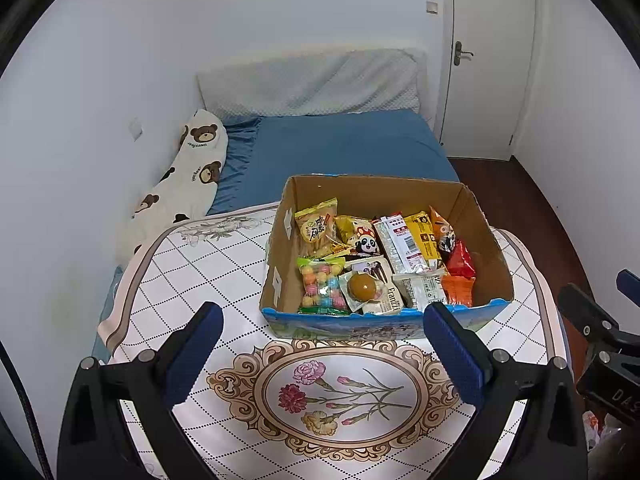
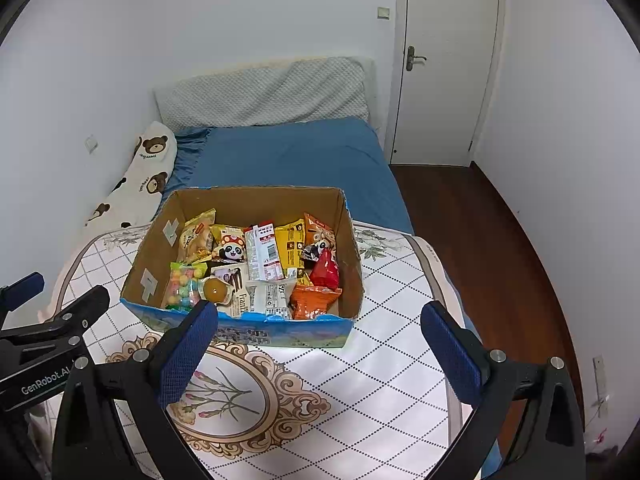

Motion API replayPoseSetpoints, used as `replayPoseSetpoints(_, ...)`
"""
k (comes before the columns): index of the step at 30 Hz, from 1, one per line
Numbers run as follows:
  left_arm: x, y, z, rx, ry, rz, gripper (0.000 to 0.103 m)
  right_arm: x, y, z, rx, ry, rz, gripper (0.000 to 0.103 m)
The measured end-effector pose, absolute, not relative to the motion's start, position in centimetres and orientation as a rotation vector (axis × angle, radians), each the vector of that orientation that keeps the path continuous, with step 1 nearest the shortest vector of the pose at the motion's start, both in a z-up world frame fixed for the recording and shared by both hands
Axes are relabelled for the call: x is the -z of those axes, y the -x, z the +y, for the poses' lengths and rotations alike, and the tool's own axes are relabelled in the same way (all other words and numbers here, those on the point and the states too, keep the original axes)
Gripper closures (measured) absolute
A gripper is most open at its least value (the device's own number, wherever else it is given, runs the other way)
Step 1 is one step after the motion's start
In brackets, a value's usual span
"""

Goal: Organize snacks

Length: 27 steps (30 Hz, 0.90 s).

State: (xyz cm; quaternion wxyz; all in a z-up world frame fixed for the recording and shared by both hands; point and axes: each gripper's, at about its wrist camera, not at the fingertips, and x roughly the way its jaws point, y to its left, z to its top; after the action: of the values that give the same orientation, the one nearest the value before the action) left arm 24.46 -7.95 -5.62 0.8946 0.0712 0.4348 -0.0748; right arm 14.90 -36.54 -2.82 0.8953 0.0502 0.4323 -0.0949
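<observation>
A cardboard box (image 1: 486, 236) (image 2: 352, 256) with a blue printed front stands on the table, packed with several snack packets. Among them are a bag of coloured candy balls (image 1: 322, 284) (image 2: 182, 286), a round orange jelly cup (image 1: 362, 286) (image 2: 216, 290), an orange packet (image 1: 458, 290) (image 2: 314, 300) and a red packet (image 1: 460, 260) (image 2: 324, 270). My left gripper (image 1: 324, 320) hangs open in front of the box, nothing between its blue pads. My right gripper (image 2: 320, 320) is open too, just before the box's front wall. Each gripper shows at the edge of the other's view.
The table carries a white cloth (image 1: 340, 384) (image 2: 380, 380) with a diamond grid and a flower medallion. Behind it lies a bed with a blue sheet (image 1: 340, 144) (image 2: 292, 152) and a bear-print pillow (image 1: 192, 172). Wooden floor (image 2: 480, 232) and a white door (image 2: 444, 60) are on the right.
</observation>
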Motion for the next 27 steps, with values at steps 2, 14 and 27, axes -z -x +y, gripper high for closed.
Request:
replayPoseSetpoints(2,5.55,-24.39,-7.96,0.155,-0.145,0.905,0.0,2.84,-14.84,-36.57,0.197,-0.104,0.896,0.0)
replayPoseSetpoints(14,5.34,-24.01,-7.86,0.172,-0.153,0.898,0.0,2.98,-14.6,-36.67,0.199,-0.102,0.902,0.0)
replayPoseSetpoints(27,5.38,-24.06,-7.65,0.178,-0.15,0.893,0.0,2.99,-14.69,-36.92,0.202,-0.107,0.907,0.0)
